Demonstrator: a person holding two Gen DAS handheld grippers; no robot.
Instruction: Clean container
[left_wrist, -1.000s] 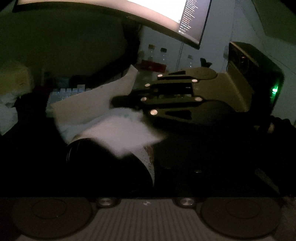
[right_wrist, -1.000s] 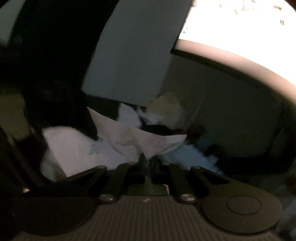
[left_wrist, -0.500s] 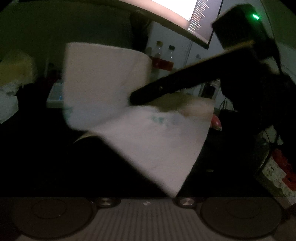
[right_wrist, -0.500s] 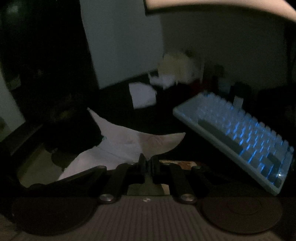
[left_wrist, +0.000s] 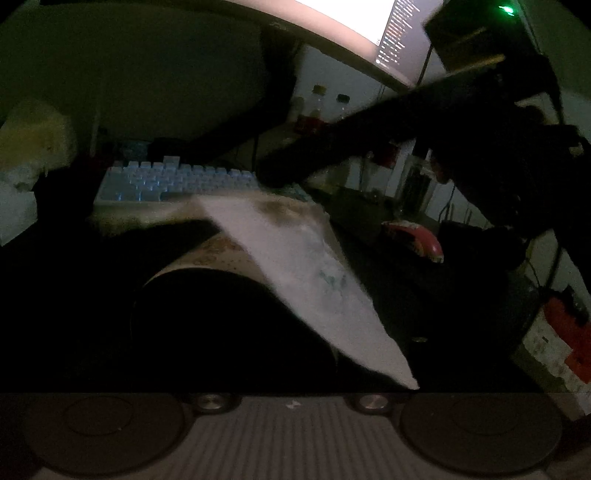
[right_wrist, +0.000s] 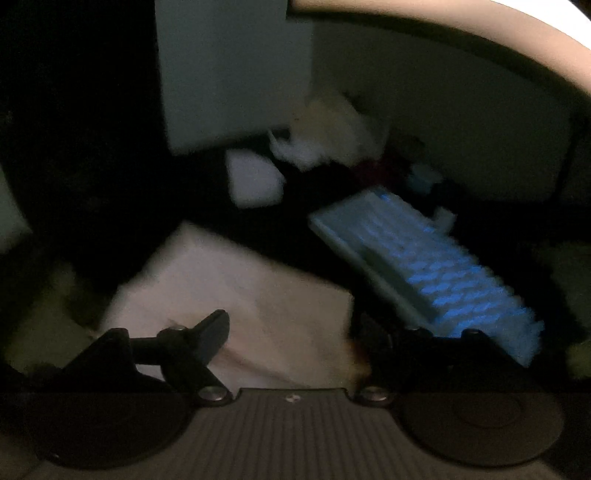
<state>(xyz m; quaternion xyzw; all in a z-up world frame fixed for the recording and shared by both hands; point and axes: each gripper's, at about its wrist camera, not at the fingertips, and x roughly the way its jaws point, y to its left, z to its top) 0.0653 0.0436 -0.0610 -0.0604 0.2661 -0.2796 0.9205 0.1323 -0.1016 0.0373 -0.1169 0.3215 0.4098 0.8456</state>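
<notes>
Overhead, a large curved monitor with a bright lit screen (left_wrist: 354, 33) spans the top of both views. Below it on the dark surface (right_wrist: 317, 251) lies a pale keyboard with blue backlit keys (left_wrist: 173, 181).

The task's thing, a round container with a dark interior and a pale patterned outer wall (left_wrist: 221, 254), sits directly in front of the left wrist camera, close to the lens. Its mouth is in deep shadow; its contents cannot be told.

A white paper towel with faint brown and green stains (left_wrist: 314, 277) slants across the right side of the container, from beside the keyboard down towards the camera. In the right wrist view the same towel (right_wrist: 240, 295) appears as a blurred pale sheet.

Right gripper (right_wrist: 288, 332): the fingers are opening and stand wide apart. The towel lies beyond the gap and the pads do not press on it. In the left wrist view this gripper (left_wrist: 273, 173) reaches in from the upper right, its tip at the towel's upper edge.

Left gripper: the fingers are lost in shadow; whether they are open, closed or gripping cannot be told.

Crumpled white tissues (right_wrist: 325, 144) lie at the far edge. A small red and white object (left_wrist: 417, 240) rests right of the container.
</notes>
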